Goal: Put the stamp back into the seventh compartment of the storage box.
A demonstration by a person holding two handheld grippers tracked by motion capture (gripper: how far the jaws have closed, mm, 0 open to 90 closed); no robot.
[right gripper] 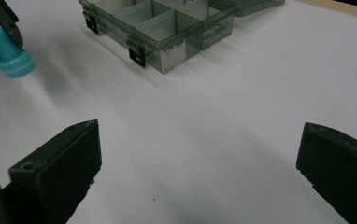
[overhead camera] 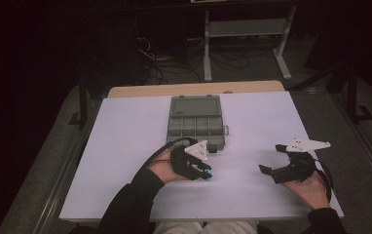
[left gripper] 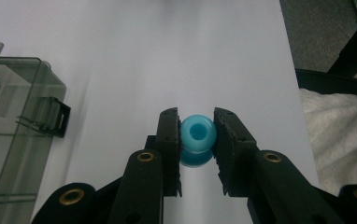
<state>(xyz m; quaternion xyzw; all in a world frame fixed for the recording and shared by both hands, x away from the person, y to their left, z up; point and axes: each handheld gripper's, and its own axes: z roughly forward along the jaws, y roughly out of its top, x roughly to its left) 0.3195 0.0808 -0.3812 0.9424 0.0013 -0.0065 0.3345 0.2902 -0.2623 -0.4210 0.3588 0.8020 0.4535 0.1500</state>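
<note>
A white table [overhead camera: 125, 146] carries a grey-green translucent organiser box [overhead camera: 195, 126], which lies open near its far edge. The lid [overhead camera: 195, 106] is folded back flat toward the far side, and the tray [right gripper: 162, 23] in front of it is split into several compartments by thin walls. Two dark latches [right gripper: 137, 51] sit on the tray's near wall, and a small white label [right gripper: 173, 53] is stuck on one corner. A strip of bare wood [overhead camera: 194, 88] shows beyond the white surface. Farther back, on the dark floor, stands a light metal frame [overhead camera: 245, 34] with tangled cables [overhead camera: 174, 63] beside it.
</note>
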